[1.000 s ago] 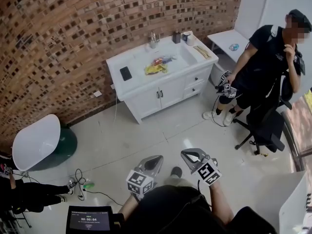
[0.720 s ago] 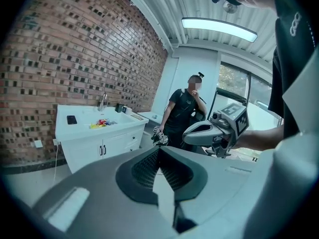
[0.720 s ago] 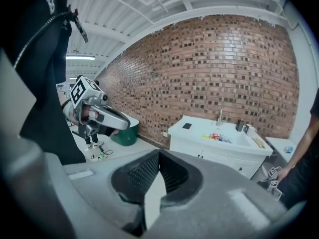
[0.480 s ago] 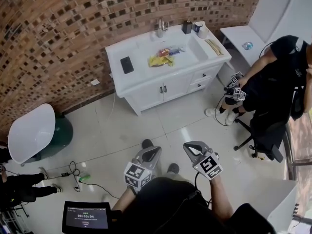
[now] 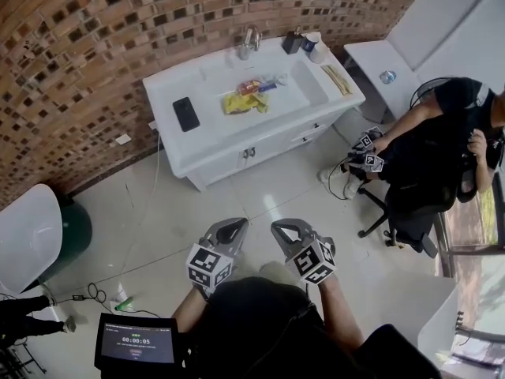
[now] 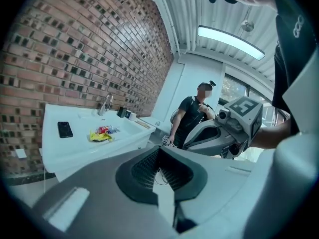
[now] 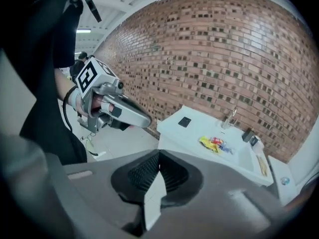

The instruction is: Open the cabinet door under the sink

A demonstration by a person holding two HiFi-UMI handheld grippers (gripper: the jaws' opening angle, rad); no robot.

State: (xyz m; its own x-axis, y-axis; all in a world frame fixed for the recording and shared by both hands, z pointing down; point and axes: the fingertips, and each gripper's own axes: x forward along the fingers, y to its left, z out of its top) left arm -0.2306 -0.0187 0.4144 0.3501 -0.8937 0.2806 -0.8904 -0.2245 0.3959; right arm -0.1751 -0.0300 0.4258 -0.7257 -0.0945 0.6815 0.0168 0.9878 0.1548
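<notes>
The white sink cabinet stands against the brick wall. Its two doors under the basin are closed, with small handles at the middle seam. My left gripper and right gripper are side by side over the floor, well short of the cabinet, both pointing toward it. Both are shut with nothing between the fingers. In the left gripper view the left gripper has the cabinet top at its left. In the right gripper view the right gripper has the cabinet ahead.
On the counter lie a black phone and yellow wrappers by the faucet. A seated person holding grippers is at the right. A white tub chair, floor cables and a tablet are at the left.
The cabinet has come closer and shifted left in the head view. Both grippers moved forward over the floor toward it, staying shut.
</notes>
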